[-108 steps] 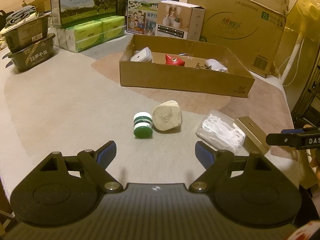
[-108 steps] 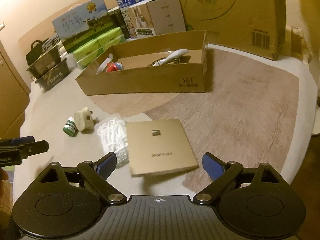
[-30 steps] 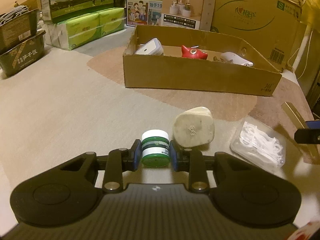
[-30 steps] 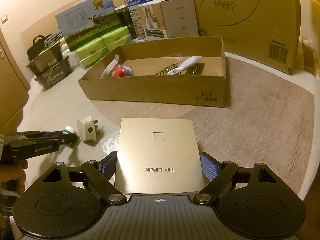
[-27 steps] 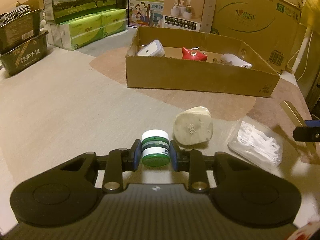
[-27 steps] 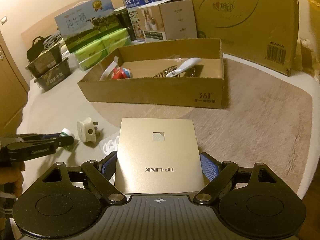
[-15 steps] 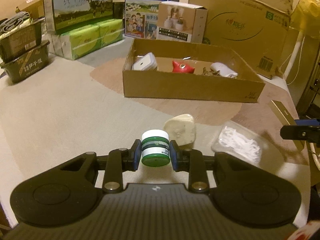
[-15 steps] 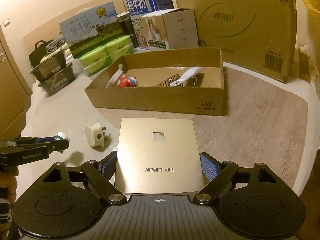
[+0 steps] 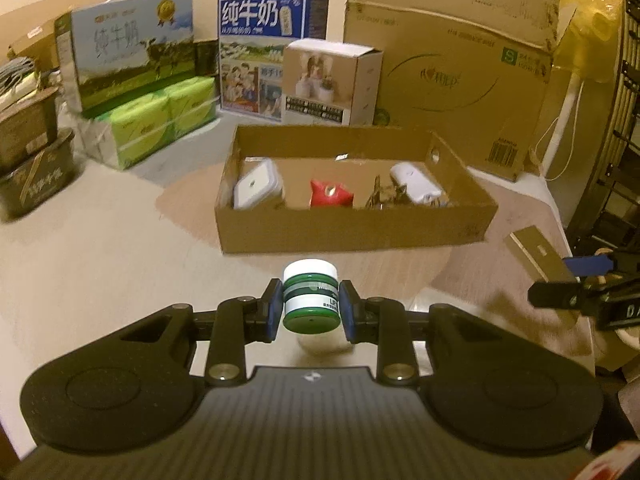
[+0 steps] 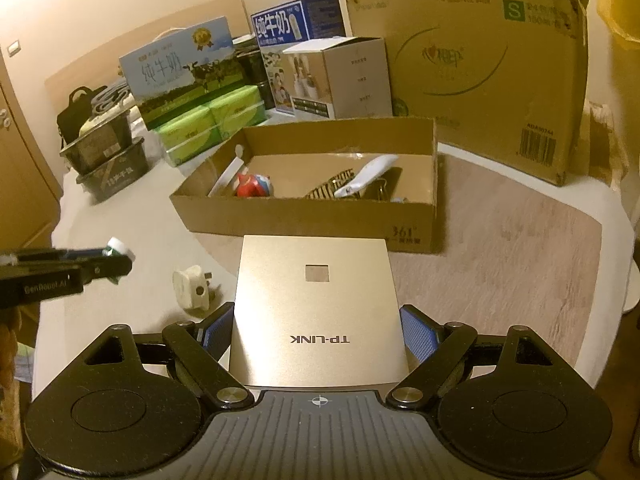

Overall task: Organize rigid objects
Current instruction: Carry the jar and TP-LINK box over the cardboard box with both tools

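My left gripper (image 9: 311, 307) is shut on a small green-and-white jar (image 9: 310, 295) and holds it in the air, short of the open cardboard box (image 9: 352, 232). My right gripper (image 10: 316, 330) is shut on a flat gold TP-LINK box (image 10: 316, 312), held level before the same cardboard box (image 10: 320, 216). The cardboard box holds a white container (image 9: 256, 184), a red toy (image 9: 330, 196), a white device (image 9: 414, 186) and a striped clip (image 10: 332, 188). A white plug adapter (image 10: 192, 286) lies on the table below; the jar and my fingers mostly hide it in the left wrist view.
Milk cartons (image 9: 272, 48), green tissue packs (image 9: 156, 120), a small white carton (image 9: 332, 82) and a large cardboard carton (image 9: 452, 76) stand behind the box. Dark trays (image 9: 32, 164) are stacked at far left. The table edge (image 10: 624, 240) runs on the right.
Both grippers have risen and moved toward the cardboard box with their loads. The plug adapter and floss-pick packet stayed on the table and slipped below the left view.
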`<action>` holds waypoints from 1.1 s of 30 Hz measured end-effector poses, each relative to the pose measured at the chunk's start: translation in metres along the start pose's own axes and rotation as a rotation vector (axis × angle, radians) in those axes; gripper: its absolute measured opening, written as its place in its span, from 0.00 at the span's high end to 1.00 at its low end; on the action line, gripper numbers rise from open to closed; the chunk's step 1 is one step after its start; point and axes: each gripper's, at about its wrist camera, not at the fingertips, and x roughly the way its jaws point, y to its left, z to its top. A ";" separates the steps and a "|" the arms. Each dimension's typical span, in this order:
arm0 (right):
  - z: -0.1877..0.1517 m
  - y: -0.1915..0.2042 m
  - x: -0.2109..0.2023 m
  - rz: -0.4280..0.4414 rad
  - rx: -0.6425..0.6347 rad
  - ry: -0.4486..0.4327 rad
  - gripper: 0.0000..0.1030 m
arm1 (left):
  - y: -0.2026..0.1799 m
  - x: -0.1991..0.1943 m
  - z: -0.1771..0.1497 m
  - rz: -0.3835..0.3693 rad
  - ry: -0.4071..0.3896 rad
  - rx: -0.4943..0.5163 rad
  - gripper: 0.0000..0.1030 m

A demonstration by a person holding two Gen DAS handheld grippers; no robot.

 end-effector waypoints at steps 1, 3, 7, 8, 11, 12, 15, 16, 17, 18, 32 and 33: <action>0.003 0.000 0.002 -0.001 -0.003 0.000 0.17 | 0.000 0.002 0.005 0.000 -0.003 0.008 0.74; 0.011 -0.001 0.005 -0.001 -0.009 -0.004 0.17 | 0.001 0.008 0.017 -0.009 -0.006 0.017 0.74; 0.034 -0.001 0.013 0.004 -0.025 -0.026 0.17 | 0.003 0.021 0.042 -0.005 -0.019 0.045 0.74; 0.040 -0.001 0.015 0.004 -0.030 -0.031 0.17 | 0.004 0.025 0.048 -0.004 -0.022 0.046 0.74; 0.062 -0.002 0.025 0.005 -0.045 -0.048 0.17 | 0.006 0.037 0.066 0.003 -0.029 0.061 0.74; 0.069 -0.002 0.028 0.003 -0.049 -0.053 0.17 | 0.007 0.041 0.071 0.005 -0.031 0.068 0.74; 0.087 -0.006 0.040 -0.002 -0.054 -0.056 0.17 | 0.011 0.056 0.085 0.002 -0.025 0.072 0.74; 0.092 -0.008 0.045 -0.005 -0.052 -0.054 0.17 | 0.013 0.062 0.088 0.001 -0.021 0.069 0.74; 0.097 -0.010 0.050 -0.010 -0.048 -0.050 0.17 | 0.015 0.068 0.091 0.001 -0.016 0.063 0.74; 0.100 -0.012 0.055 -0.015 -0.042 -0.046 0.17 | 0.018 0.073 0.093 0.002 -0.012 0.058 0.74; 0.116 -0.020 0.097 -0.030 -0.037 -0.017 0.17 | 0.029 0.122 0.104 0.023 0.034 0.086 0.63; 0.116 -0.020 0.099 -0.030 -0.038 -0.016 0.17 | 0.030 0.121 0.104 0.023 0.027 0.082 0.63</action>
